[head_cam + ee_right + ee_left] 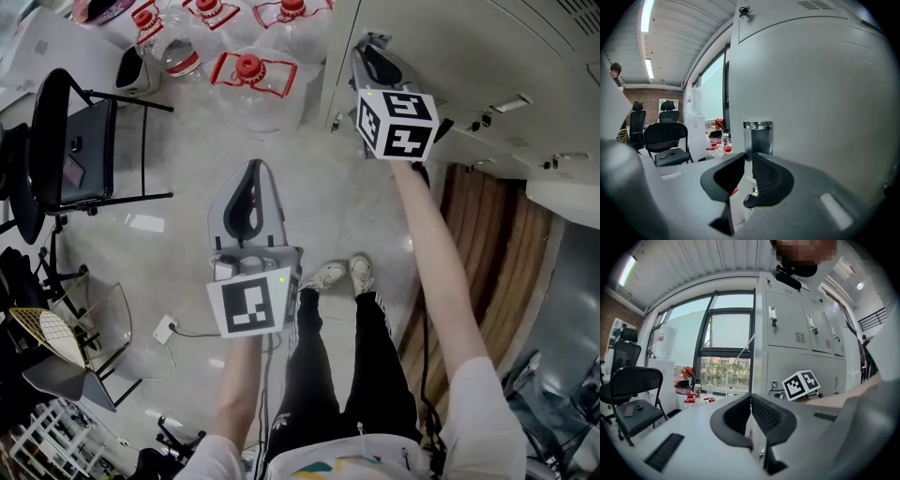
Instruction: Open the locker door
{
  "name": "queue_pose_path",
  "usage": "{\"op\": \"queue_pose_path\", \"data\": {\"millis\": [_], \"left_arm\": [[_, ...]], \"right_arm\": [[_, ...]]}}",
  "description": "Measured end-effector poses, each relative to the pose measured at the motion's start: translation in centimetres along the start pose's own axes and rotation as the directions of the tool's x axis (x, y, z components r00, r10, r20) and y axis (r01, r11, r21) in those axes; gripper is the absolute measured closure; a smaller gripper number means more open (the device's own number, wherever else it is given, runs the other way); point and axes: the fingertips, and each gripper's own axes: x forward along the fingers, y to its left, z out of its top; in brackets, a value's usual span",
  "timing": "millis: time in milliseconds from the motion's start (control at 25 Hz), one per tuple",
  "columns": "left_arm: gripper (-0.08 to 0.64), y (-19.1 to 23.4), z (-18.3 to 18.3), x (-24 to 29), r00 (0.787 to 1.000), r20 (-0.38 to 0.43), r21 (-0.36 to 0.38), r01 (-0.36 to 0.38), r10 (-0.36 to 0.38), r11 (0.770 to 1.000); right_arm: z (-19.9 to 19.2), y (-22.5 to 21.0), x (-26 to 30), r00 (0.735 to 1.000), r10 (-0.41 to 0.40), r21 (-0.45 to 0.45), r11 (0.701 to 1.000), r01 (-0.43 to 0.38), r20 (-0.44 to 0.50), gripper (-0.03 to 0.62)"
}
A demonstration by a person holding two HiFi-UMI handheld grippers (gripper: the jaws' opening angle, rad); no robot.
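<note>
Right gripper [749, 160] is up at the lockers [525, 66], arm stretched out, its nose almost against the grey locker door [820, 93]. Look along its jaws and you see them drawn in to a thin slit, with the lower end of the door's chrome handle [758, 133] caught in that slit — the gripper is clamped on the handle. The rest of the handle stands shiny and upright just above the tips. The door itself lies flat in the cabinet front, in the end column of the bank, the one next to the window [726, 343].

Left gripper [253, 178] hangs out over the floor [178, 216] in front of the person, well apart from the lockers. Its jaws are pressed together with nothing between them, and they point toward that same cabinet. From its own camera the right gripper's marker cube [801, 384] shows against the cabinet front, in the column nearest the window.

Down on the floor beyond the left gripper there's a cluster of big clear water bottles [248, 70] with red caps, close to the corner of the lockers. A black folding chair [84, 150] stands off to the left of them. The person's shoes [339, 274] are planted between the two arms, toes toward the lockers — both arms out, the right one reaching much further than the left.
</note>
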Motion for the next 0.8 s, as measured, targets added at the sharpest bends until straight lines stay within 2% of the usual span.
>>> {"op": "queue_pose_path", "data": {"millis": [80, 320, 640, 800], "left_arm": [[0.543, -0.3, -0.8, 0.1, 1.0, -0.021, 0.018, 0.021, -0.021, 1.0], [0.543, -1.8, -1.1, 0.5, 0.998, -0.01, -0.006, 0.062, -0.062, 0.998], [0.541, -3.4, 0.3, 0.7, 0.993, 0.032, -0.041, 0.111, -0.109, 0.993], [0.525, -4.5, 1.1, 1.0, 0.989, 0.052, -0.055, 0.144, -0.141, 0.988]], "right_arm": [[-0.2, 0.4, -0.6, 1.0, 0.004, 0.0, 1.0, -0.004, 0.003, 0.548], [-1.0, 1.7, -2.9, 0.999, 0.041, -0.02, 0.999, -0.041, -0.007, 0.546], [-2.2, 2.8, -6.5, 0.996, 0.084, -0.051, 0.995, -0.086, -0.031, 0.545], [-2.9, 3.4, -9.0, 0.995, 0.093, -0.035, 0.995, -0.094, -0.032, 0.541]]}}
